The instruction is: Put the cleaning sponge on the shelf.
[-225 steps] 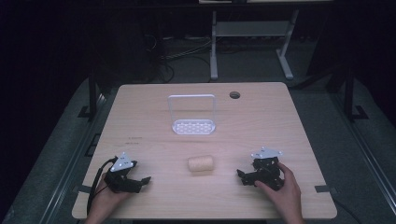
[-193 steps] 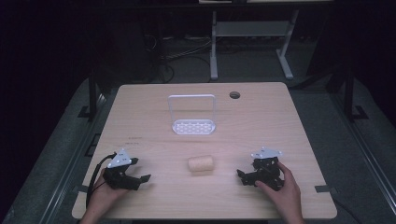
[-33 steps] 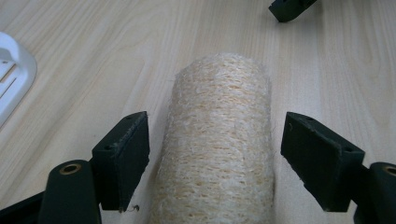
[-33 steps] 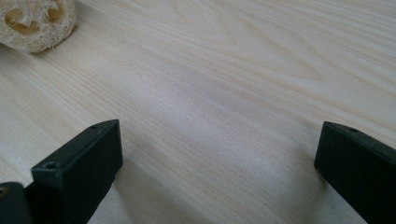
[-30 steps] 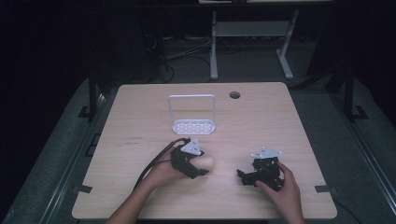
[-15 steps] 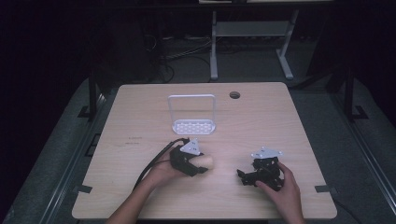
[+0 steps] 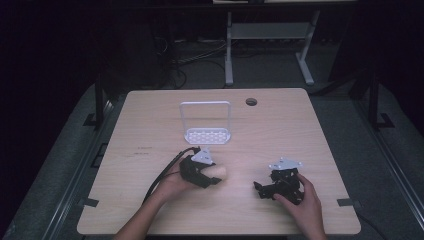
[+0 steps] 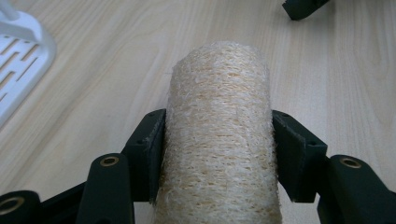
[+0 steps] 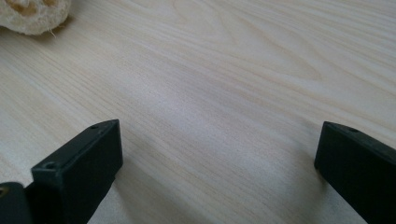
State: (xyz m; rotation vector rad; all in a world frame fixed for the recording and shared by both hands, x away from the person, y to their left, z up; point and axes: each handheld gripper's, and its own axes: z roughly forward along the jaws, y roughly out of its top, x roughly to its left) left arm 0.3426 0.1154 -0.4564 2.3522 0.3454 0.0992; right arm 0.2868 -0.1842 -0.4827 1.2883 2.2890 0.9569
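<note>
A tan, fibrous loofah roll (image 7: 219,172) lies near the middle of the wooden table (image 7: 280,130). My left gripper (image 7: 202,172) is at its left end. In the left gripper view the loofah roll (image 8: 219,116) runs lengthwise between the black jaws, and both pads press its sides, so the left gripper (image 8: 218,149) is shut on it. My right gripper (image 7: 270,189) rests on the table at the front right, held by a hand. Seen in its own view, the right gripper (image 9: 219,144) is wide open over bare wood, with the loofah's end (image 9: 32,14) far off.
A white rack (image 7: 206,122) with a perforated base (image 8: 18,60) and an upright frame stands behind the loofah. A round cable hole (image 7: 251,101) sits near the table's far edge. Cables and a desk frame lie on the dark floor beyond.
My left gripper has come from the table's front left to the loofah and closed on it; over the last second it barely shifted. The right gripper has stayed put.
</note>
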